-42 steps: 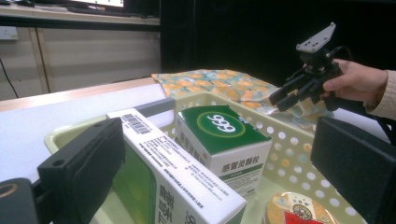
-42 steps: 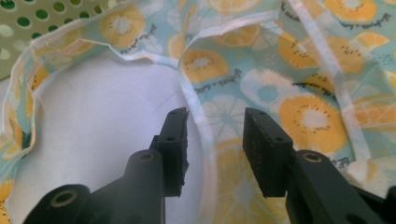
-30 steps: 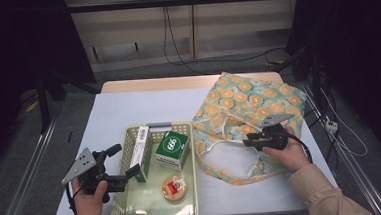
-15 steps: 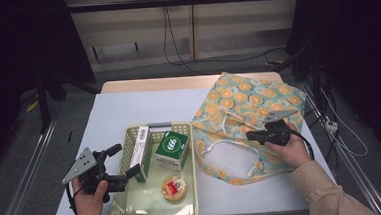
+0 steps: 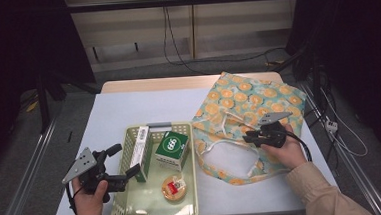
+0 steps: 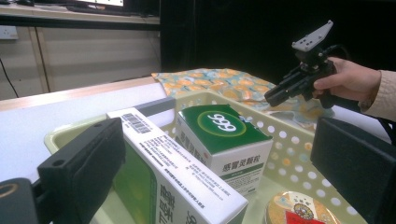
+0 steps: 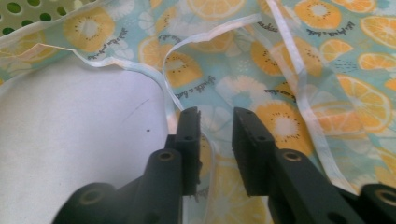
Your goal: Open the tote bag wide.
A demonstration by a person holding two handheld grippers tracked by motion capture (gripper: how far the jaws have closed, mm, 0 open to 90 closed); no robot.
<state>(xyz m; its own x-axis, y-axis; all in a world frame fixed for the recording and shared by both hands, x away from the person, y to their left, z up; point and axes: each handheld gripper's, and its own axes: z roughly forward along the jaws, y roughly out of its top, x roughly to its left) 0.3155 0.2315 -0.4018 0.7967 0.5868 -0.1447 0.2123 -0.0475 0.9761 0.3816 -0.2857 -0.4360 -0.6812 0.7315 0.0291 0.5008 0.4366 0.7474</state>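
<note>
Your right gripper hovers over the orange-print tote bag, which lies flat on the surface just right of the basket. Its fingers are parted, gripping nothing; a white bag strap runs under the gap. It has lifted slightly since half a second ago. Your left gripper stays put, fingers spread wide around the tall white box.

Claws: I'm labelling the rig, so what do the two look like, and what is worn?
Both claws, left and right, are black with two flat block jaws showing round screw holes. Each carries a grey three-cornered plate and trails a black cable. The sleeves are beige.
</note>
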